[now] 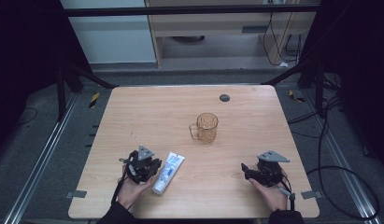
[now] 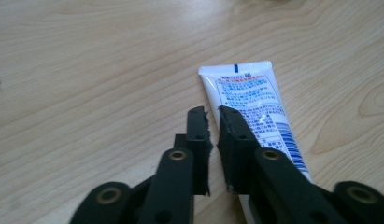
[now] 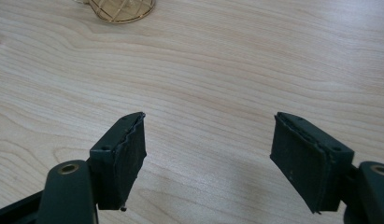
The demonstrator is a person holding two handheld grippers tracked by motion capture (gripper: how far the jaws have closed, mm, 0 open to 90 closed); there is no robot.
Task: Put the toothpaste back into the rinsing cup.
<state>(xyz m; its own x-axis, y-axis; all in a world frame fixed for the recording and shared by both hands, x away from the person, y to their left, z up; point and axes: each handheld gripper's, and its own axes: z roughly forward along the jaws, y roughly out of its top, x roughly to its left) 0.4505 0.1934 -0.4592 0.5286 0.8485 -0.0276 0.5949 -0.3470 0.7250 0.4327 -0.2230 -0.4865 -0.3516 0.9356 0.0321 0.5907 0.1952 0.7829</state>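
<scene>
A white tube (image 1: 168, 172) with blue print lies flat near the table's front left, its cap toward the front edge. My left gripper (image 1: 150, 164) rests just to the left of it. In the left gripper view the gripper (image 2: 213, 116) is shut, a thin gap between the jaws and nothing in it, and the tube (image 2: 248, 95) runs alongside and under the right jaw. An amber see-through mug (image 1: 207, 127) stands upright mid-table. My right gripper (image 1: 249, 170) sits at the front right, and in its own view the gripper (image 3: 210, 119) is wide open over bare wood, the mug (image 3: 122, 9) far off.
The wooden table (image 1: 147, 112) has a small black disc (image 1: 224, 98) near its far edge. Metal rails and cables run along the floor on both sides. A person's hands hold both grippers at the front edge.
</scene>
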